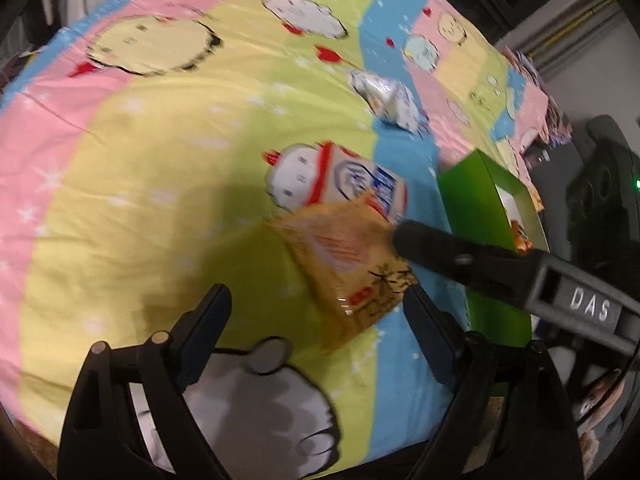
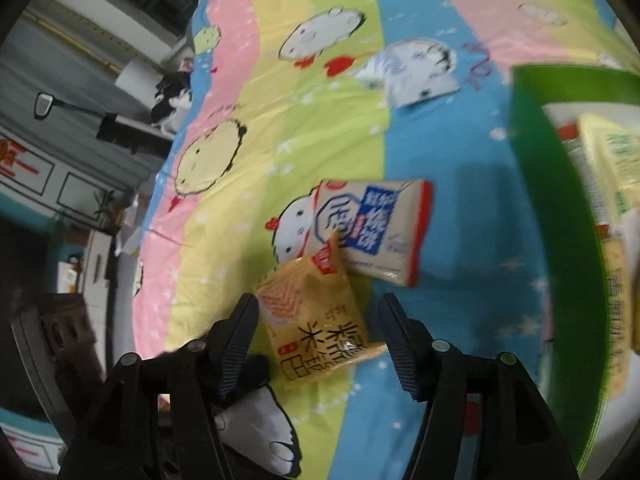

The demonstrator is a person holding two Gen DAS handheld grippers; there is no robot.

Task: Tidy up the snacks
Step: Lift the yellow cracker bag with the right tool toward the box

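An orange-yellow snack packet (image 2: 312,312) lies on the cartoon bedsheet between the open fingers of my right gripper (image 2: 318,314); it also shows in the left wrist view (image 1: 352,268). A white and blue snack packet (image 2: 372,228) lies just beyond it, also in the left wrist view (image 1: 356,184). A silver-white packet (image 2: 412,68) lies farther away, and shows in the left wrist view (image 1: 388,96). My left gripper (image 1: 316,308) is open and empty, just short of the orange packet. The right gripper's finger (image 1: 440,248) reaches in from the right there.
A green box (image 2: 552,216) with several snack packets inside stands at the right; it shows in the left wrist view (image 1: 480,188) too. The striped bedsheet (image 1: 160,160) covers the surface. Furniture and a doorway lie past its left edge (image 2: 168,160).
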